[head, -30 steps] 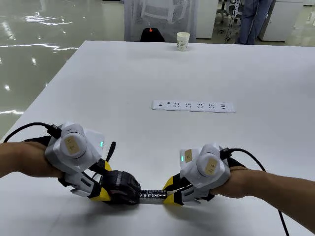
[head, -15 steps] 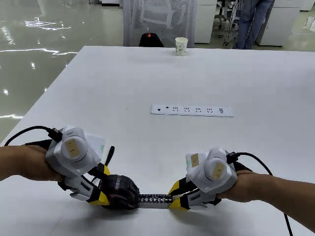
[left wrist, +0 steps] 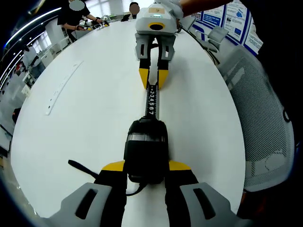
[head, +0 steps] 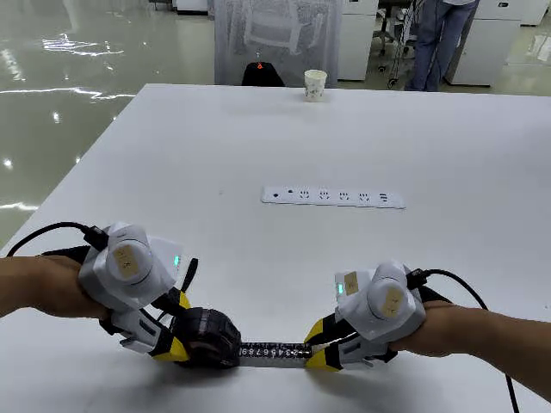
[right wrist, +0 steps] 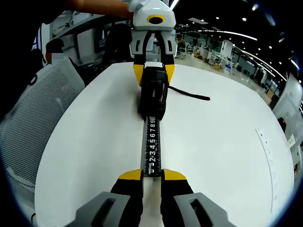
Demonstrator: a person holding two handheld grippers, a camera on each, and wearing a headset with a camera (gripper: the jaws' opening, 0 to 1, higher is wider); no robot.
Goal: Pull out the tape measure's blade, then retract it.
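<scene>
The left hand-held gripper [left wrist: 147, 166] clamps the tape measure [left wrist: 146, 142] — right hand-held gripper [right wrist: 152, 176] pinches, seemingly, its blade [right wrist: 151, 142].

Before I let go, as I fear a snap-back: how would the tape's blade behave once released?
The blade is a thin strip running straight from the case to the right gripper, so probably springy, not floppy. Freed, it would likely whip back into the case. The left gripper clamps the case, so that should stay put.

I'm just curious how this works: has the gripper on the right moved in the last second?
Yes. Against the power strip, the right gripper has slid rightward, away from the tape measure, baring more blade.
</scene>
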